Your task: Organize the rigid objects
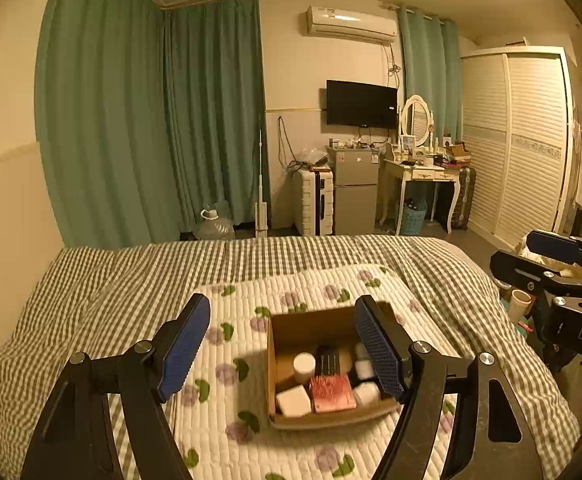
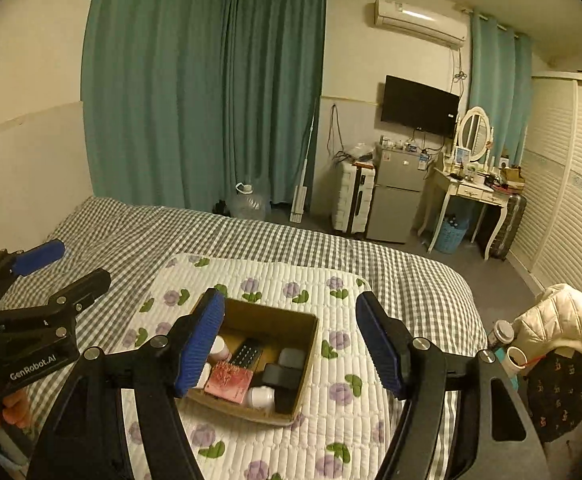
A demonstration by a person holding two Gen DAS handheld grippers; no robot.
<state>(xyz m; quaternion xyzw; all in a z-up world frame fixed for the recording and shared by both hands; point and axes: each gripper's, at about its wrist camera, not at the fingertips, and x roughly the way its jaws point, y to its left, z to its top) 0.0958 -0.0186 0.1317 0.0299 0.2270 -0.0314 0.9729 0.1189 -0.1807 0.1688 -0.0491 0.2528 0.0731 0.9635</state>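
An open cardboard box (image 1: 291, 330) (image 2: 309, 344) sits on a white quilted floral mat (image 1: 243, 308) (image 2: 355, 360) on the bed. It holds several small objects: a white bottle (image 1: 304, 366), a black remote (image 1: 328, 360) (image 2: 247, 354), a pink card (image 1: 331, 392) (image 2: 229, 382), white cases (image 1: 293, 400) and dark cases (image 2: 283, 374). My left gripper (image 1: 287, 348) is open and empty, raised above and in front of the box. My right gripper (image 2: 293, 344) is open and empty, above the box's near side. Each gripper shows at the edge of the other's view.
The mat lies on a grey checked bedspread (image 1: 131, 280). Beyond the bed stand a water jug (image 1: 215, 226), white suitcase (image 1: 313, 202), small fridge (image 1: 355, 192), dressing table (image 1: 423, 176) and wardrobe (image 1: 519, 140). A chair with a cream jacket (image 2: 559, 328) and cups stands right of the bed.
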